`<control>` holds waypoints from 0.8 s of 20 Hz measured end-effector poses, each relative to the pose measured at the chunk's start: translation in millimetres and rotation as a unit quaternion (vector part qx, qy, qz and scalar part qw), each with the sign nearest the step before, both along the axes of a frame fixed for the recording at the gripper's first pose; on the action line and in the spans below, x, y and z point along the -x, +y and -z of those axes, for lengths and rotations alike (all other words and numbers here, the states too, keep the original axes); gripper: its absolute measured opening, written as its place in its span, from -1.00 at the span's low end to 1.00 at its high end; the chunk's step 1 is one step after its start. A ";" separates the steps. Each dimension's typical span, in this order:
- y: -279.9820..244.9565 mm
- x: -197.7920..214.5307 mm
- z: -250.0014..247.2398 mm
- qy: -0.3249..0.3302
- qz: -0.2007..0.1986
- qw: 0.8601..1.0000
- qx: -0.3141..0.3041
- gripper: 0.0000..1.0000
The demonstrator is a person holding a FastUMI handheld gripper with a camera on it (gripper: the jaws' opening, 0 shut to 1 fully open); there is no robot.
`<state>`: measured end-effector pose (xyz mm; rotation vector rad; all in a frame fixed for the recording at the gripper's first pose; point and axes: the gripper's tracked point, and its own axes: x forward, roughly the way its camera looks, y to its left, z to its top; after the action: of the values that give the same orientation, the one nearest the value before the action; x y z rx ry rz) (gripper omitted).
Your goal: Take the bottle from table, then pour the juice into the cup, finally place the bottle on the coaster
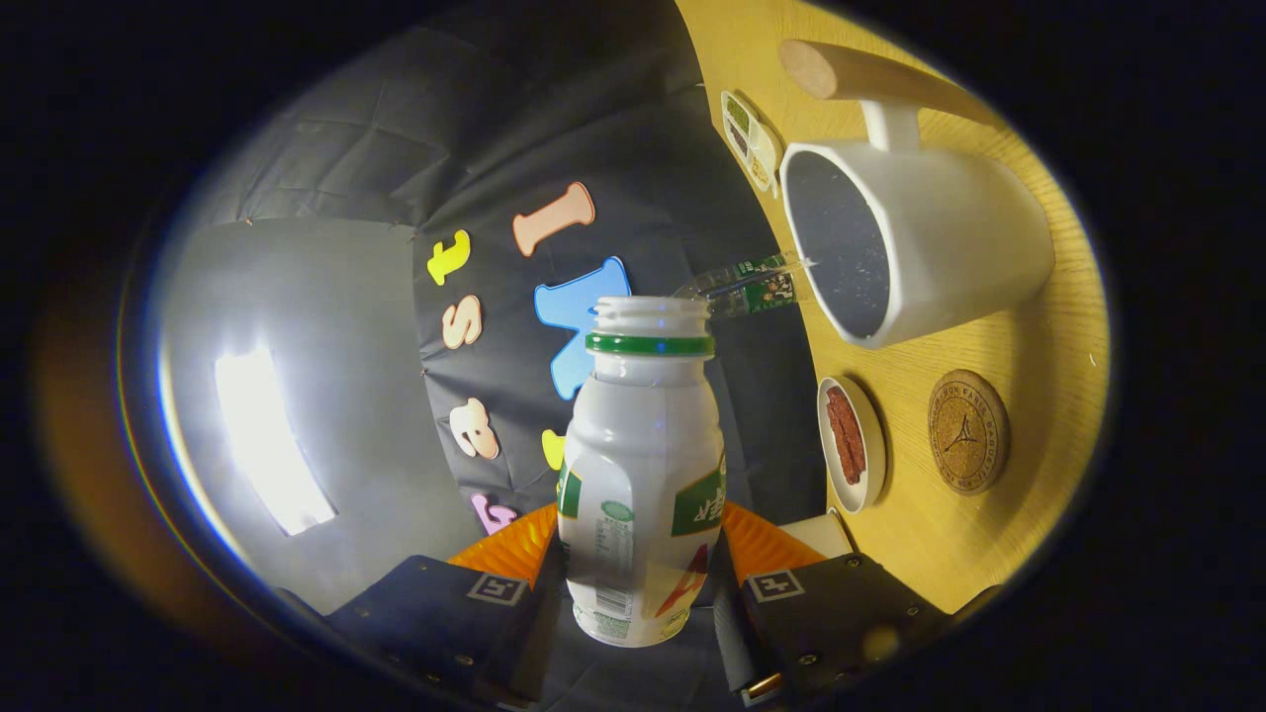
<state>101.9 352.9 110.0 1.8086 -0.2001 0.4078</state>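
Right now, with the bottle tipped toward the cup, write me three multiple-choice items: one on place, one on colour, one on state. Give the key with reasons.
1. Where does the cork coaster lie?
A. Under the cup
B. On the table beside the small dish
C. Between the tongs

2. What colour is the ring around the bottle's neck?
A. Green
B. Red
C. Blue

3. What state is the bottle in?
A. Capped, standing on the table
B. Lying on the coaster
C. Uncapped, gripped in the tongs

Key:
1 B: the coaster sits on the wooden table next to the small dish, apart from the white cup.
2 A: a green band circles the neck just below the threaded mouth.
3 C: the mouth is open with no cap, and the tongs press on the bottle's base from both sides.
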 end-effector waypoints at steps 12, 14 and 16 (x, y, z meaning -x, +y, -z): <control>-9.8 -3.3 0.0 0.008 0.004 1.000 -0.029 0.32; -12.3 -2.2 -0.6 0.009 0.005 0.999 -0.038 0.32; -13.2 -2.2 -0.5 0.010 0.005 0.999 -0.041 0.32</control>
<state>104.1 339.6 110.5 1.8903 -0.2142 0.3784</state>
